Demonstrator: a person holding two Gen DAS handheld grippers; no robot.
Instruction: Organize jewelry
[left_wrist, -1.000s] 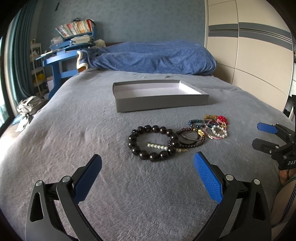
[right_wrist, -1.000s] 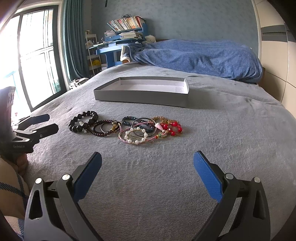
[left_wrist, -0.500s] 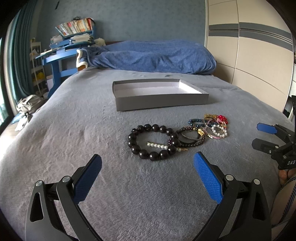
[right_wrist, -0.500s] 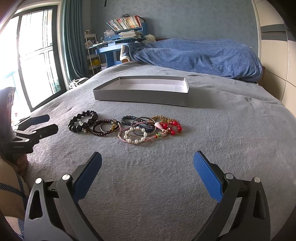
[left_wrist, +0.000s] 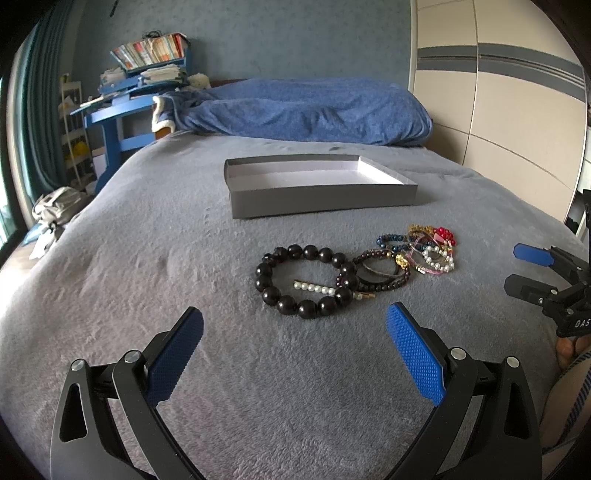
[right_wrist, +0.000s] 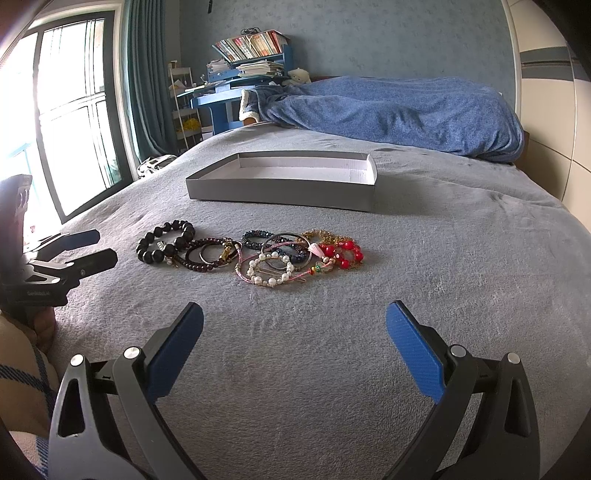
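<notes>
The left gripper (left_wrist: 294, 325) hovers low over the bed with its blue-padded fingers spread wide and nothing between them. Just ahead of it lies a black bead bracelet (left_wrist: 306, 281), with a pearl hair clip (left_wrist: 317, 288) lying across its ring. The right gripper (right_wrist: 294, 325) also stands spread and empty, above bare blanket a little short of the jewelry. Each tool shows in the other's view: the right one at the far right edge of the left wrist view, the left one at the far left of the right wrist view, both off to the sides of the pile.

The jewelry lies in a loose overlapping row on the grey fleece blanket (right_wrist: 443, 266): the black beads, a dark red bead bracelet (right_wrist: 207, 254), a dark blue bead bracelet (right_wrist: 258, 236), a white pearl bracelet (right_wrist: 269, 271) on pink cord, and red beads (right_wrist: 341, 253) on a gold chain. Beyond the row, well apart from it, sits a shallow grey box (right_wrist: 280, 192), open and white inside.

At the head of the bed lies a bunched blue duvet (right_wrist: 406, 110). Behind it are a blue-grey wall, a blue desk (left_wrist: 118, 110) stacked with books and papers, teal curtains (right_wrist: 147, 81) beside a bright window (right_wrist: 74, 110), and cream wardrobe doors (left_wrist: 498, 92) on the right.
</notes>
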